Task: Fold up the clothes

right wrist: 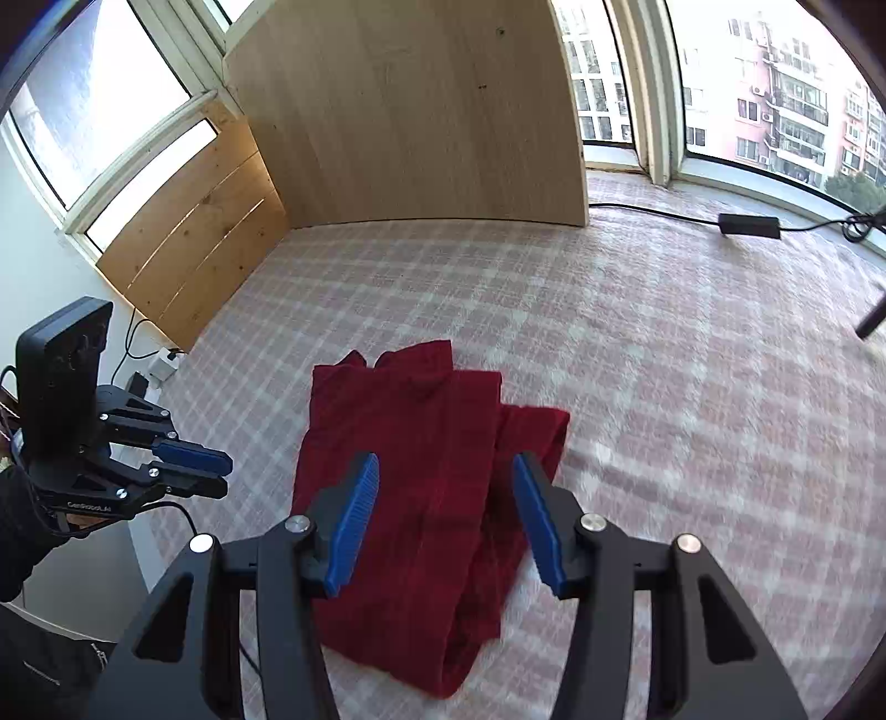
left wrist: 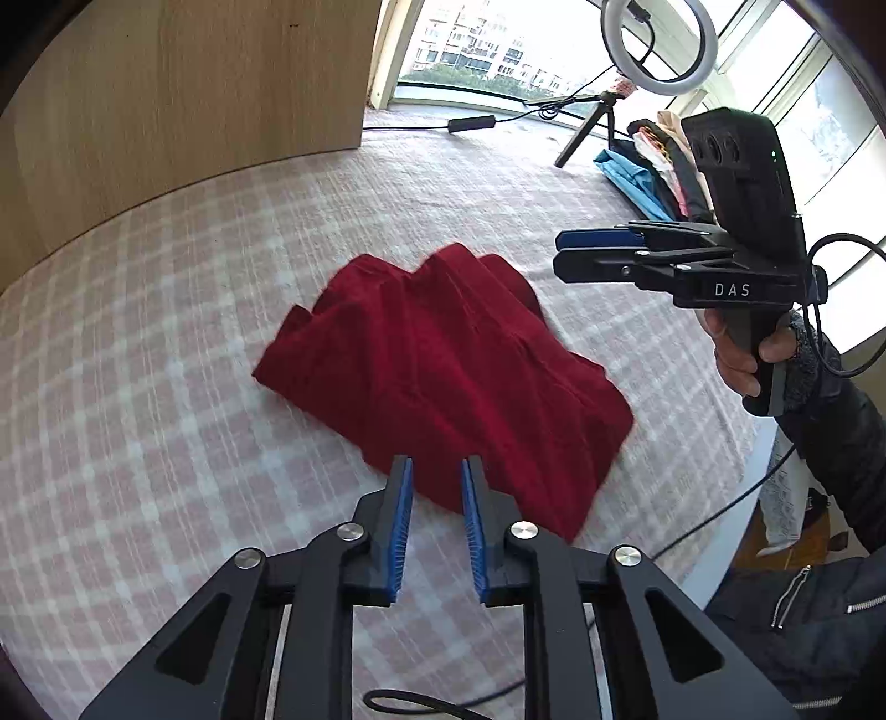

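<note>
A dark red garment [left wrist: 443,376] lies loosely folded and rumpled on the pink-and-white checked bed cover [left wrist: 166,332]. My left gripper [left wrist: 436,462] hovers over its near edge, blue pads a little apart with nothing between them. In the right wrist view the same red garment [right wrist: 410,443] lies below my right gripper [right wrist: 444,462], whose fingers stand wide open above the cloth and hold nothing. The right gripper [left wrist: 558,252] also shows in a hand at the right of the left wrist view. The left gripper [right wrist: 224,471] appears at the left edge of the right wrist view.
A tall wooden board [right wrist: 404,111] stands at the far end of the bed. A ring light on a tripod [left wrist: 659,39] and a pile of clothes [left wrist: 659,166] sit by the windows. A cable with a power adapter [right wrist: 747,224] lies on the cover.
</note>
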A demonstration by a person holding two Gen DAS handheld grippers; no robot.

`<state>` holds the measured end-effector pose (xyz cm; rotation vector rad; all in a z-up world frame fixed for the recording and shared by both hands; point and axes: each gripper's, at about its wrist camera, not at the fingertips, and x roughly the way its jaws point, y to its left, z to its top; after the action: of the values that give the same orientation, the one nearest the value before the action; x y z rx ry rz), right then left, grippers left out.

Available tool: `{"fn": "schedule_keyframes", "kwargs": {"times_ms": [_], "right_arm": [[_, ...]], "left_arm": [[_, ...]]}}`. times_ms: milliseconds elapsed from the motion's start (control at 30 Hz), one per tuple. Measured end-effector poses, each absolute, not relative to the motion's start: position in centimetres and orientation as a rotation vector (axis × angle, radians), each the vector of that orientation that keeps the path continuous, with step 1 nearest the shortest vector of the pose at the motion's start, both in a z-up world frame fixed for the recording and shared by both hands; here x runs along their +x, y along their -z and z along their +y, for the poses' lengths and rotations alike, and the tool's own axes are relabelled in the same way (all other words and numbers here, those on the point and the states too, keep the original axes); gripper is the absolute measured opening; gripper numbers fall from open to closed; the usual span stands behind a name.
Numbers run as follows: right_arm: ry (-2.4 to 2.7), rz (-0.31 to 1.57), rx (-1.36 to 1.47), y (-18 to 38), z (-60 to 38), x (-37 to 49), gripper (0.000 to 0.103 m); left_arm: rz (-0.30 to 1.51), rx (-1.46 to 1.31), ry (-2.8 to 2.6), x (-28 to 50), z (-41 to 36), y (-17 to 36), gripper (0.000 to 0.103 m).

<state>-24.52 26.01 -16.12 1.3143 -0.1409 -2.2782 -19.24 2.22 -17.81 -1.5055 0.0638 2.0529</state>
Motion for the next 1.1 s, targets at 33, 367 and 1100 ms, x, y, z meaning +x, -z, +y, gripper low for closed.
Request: {"fn": "schedule_keyframes", "kwargs": {"times_ms": [33,367,1100], "right_arm": [[2.257,-0.117,1.323,16.6,25.5,-25.5,0.050],[2.008,0.118,1.380,20.0,22.0,-30.4,0.050],[1.941,0.079,1.374,18.9,22.5,-30.1,0.005]], "left_arm": [[0.035,-1.531,-2.056,-20.2,1.8,18.4,0.019],[-0.193,-1.662,-2.086,-25.0,-0.5,22.3,0.020],[0.272,-1.541,-2.115,-25.4,2.0,22.0,0.003]]}}
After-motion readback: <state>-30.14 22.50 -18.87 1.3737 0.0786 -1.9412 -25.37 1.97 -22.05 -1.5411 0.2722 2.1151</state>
